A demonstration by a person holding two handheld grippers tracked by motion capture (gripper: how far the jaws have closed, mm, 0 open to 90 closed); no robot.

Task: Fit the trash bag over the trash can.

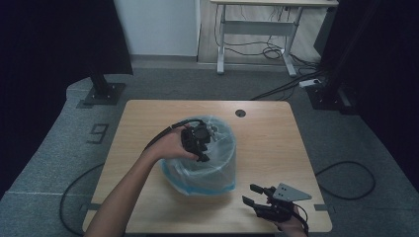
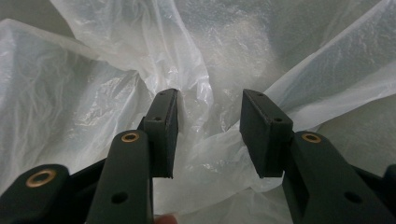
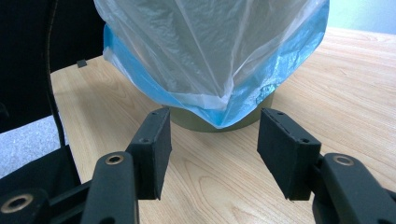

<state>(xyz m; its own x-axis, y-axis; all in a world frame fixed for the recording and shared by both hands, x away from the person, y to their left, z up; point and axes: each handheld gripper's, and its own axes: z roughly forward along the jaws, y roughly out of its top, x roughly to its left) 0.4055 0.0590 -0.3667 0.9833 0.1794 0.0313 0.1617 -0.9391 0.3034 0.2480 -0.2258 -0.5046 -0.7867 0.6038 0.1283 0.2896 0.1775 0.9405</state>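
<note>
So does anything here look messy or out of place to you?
A little. The bag sits loose over the bin: its blue edge hangs uneven down the outside, and inside it lies crumpled in folds. Nothing looks spilled or torn.

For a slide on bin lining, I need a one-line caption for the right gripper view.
Open right gripper low over the wooden table, facing a bin draped in a clear-and-blue plastic liner.
</note>
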